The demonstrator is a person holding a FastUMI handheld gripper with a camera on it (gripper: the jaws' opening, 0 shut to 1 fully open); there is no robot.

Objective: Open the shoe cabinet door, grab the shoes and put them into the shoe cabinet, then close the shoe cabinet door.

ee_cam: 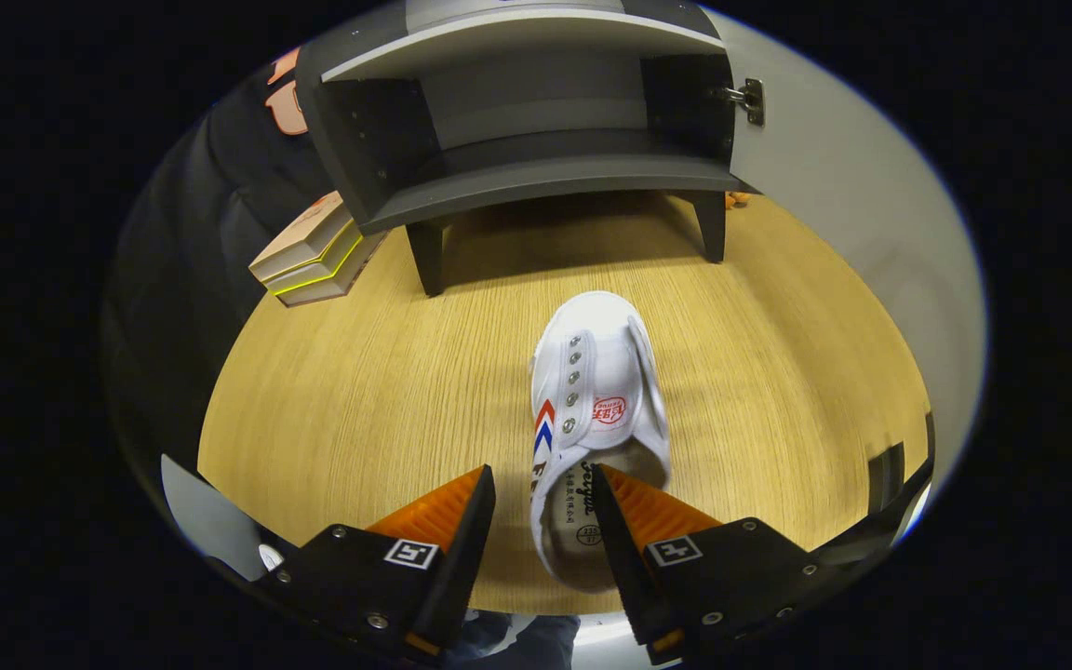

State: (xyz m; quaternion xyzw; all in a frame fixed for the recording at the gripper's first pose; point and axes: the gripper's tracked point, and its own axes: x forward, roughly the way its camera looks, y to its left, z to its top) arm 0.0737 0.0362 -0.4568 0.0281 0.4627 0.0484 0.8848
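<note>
White canvas shoe (599, 409) with red-and-blue side stripes lies on the wooden table (359, 391), heel between the gripper (543, 493) jaws, which stand open, toe toward the open dark-grey shoe cabinet (536, 130).

My tongs (541, 484) have ribbed wedge pads on black blocks, each with silver screws and a square black-and-white marker.

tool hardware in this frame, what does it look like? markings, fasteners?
The tool has two wedge-shaped fingers with ribbed inner pads, narrowing toward the tips. Each sits on a black angular carrier plate fixed with silver screws. Each plate carries a small square black-and-white fiducial tag. No cables are visible.
</note>
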